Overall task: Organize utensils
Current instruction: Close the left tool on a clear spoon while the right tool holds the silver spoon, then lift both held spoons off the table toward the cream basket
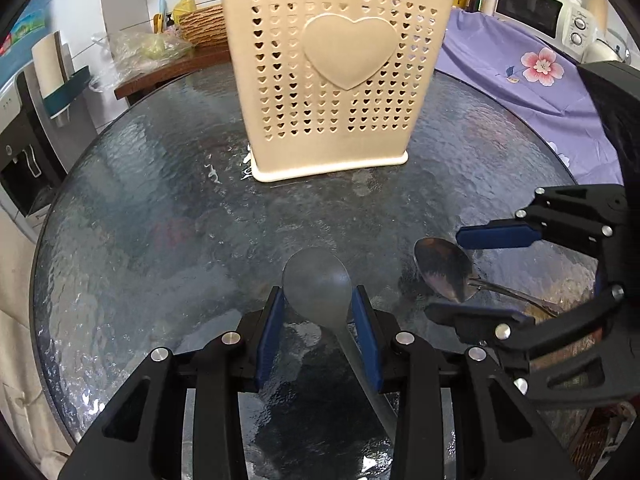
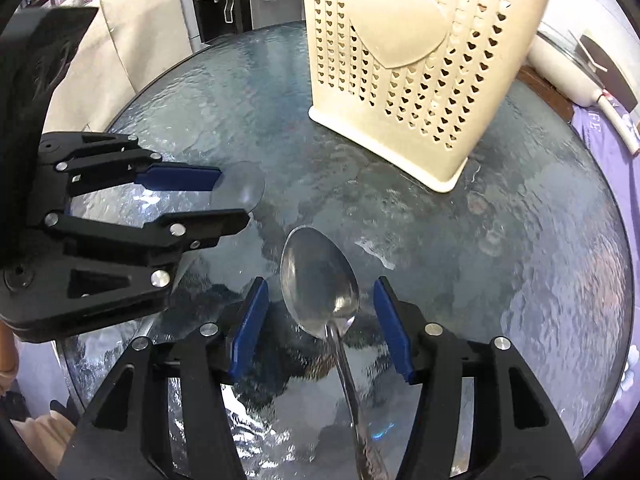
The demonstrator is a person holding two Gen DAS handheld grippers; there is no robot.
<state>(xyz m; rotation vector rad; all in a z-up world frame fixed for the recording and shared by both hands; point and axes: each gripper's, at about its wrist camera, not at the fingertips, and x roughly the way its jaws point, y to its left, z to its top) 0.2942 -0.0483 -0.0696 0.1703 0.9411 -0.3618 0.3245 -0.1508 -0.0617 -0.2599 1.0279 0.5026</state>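
- A round bench [image 1: 160, 208] of rippled, dark glass carried everything; around it stood a kitchen with a white microwave [image 1: 544, 12], a purple flowered cloth [image 1: 520, 76], a woven basket [image 1: 200, 26] and a water dispenser [image 2: 212, 4].
- A cream plastic utensil holder [image 1: 332, 80] stood upright toward the far side of the bench, its wall pierced with small hearts around one large raised heart; dark handles rose from its top.
- The left gripper [image 1: 318, 304] pinched a translucent grey plastic spoon [image 1: 316, 280]: both blue pads pressed on the sides of its bowl, the handle running back between the fingers.
- The right gripper [image 2: 320, 312] was spread, its blue pads standing clear on either side of a metal spoon [image 2: 318, 280].
- That metal spoon lay on the glass, shiny bowl facing up and pointing toward the holder, handle running back under the gripper.
- The two spoons lay near each other, well short of the holder.
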